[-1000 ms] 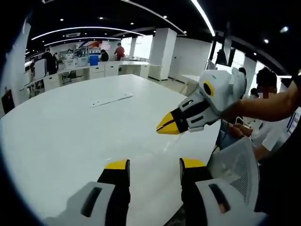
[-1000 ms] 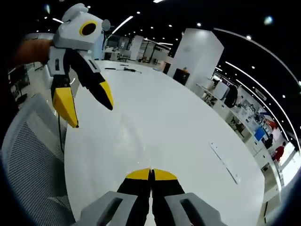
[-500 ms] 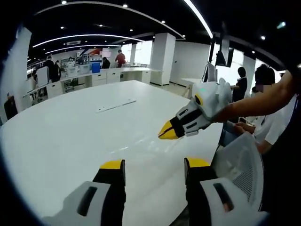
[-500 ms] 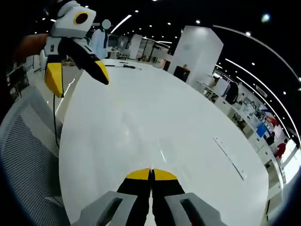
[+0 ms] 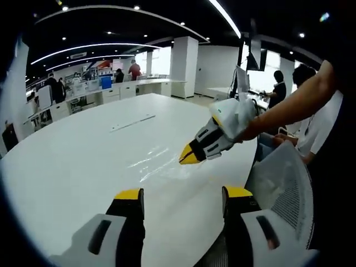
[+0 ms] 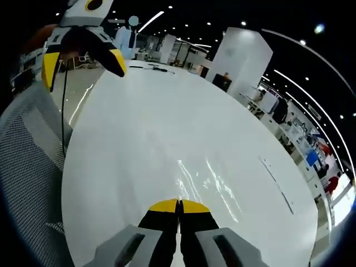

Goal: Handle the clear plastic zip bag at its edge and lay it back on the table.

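Right gripper drops toward the bag's edge

On the table (image 5: 67, 161) the bag (image 5: 153, 164) lies flat, near edge close to the grippers; the right gripper (image 5: 188, 157), jaws pressed together, has come lower and now hovers just by it, likely to pinch. The left gripper (image 5: 181, 196) stays wide, empty, near the table's near rim.

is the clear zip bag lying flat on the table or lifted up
Lying flat. The zip bag shows as a thin glossy sheet spread on the white table, just past the right gripper, whose fingers are closed.

Right gripper (image 6: 178, 206) (jaws together) over table (image 6: 167, 128).
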The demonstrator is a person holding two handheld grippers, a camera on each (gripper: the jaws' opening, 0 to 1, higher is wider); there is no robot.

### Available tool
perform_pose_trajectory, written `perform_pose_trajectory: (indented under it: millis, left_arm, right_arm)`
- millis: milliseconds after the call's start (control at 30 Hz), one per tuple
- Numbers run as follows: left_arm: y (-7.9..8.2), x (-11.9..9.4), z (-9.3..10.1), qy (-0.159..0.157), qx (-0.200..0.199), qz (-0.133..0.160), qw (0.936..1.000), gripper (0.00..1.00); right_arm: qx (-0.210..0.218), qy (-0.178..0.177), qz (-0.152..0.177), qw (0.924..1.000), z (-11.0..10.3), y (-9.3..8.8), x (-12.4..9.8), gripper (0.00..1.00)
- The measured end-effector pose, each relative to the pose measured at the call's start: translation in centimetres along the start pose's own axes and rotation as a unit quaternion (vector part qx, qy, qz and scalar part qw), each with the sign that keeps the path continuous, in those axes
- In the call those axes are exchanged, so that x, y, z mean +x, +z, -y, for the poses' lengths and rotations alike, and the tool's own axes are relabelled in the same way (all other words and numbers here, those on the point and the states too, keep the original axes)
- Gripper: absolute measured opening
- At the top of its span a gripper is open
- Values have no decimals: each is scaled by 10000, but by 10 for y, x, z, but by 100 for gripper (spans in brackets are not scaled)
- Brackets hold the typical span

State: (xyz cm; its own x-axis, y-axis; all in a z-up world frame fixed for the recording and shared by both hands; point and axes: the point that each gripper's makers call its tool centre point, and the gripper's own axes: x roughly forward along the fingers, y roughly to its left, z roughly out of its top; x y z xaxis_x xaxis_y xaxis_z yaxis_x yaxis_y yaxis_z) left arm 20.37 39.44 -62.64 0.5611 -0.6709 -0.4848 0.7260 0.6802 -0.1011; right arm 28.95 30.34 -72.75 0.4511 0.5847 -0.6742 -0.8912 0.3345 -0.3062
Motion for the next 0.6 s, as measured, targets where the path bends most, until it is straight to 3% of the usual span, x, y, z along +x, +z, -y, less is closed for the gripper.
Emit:
perform_pose_trajectory:
  millis: [400,600]
  left_arm:
    - [-8,-4,-1,30,-47,-30,10000,56]
    - [-7,-2,0,-28,62,-24,10000,57]
  right_arm:
    - [175,132,-100,9997,-14,-7,4,0]
    - [551,136,9,9984,-13,-5,-3,5]
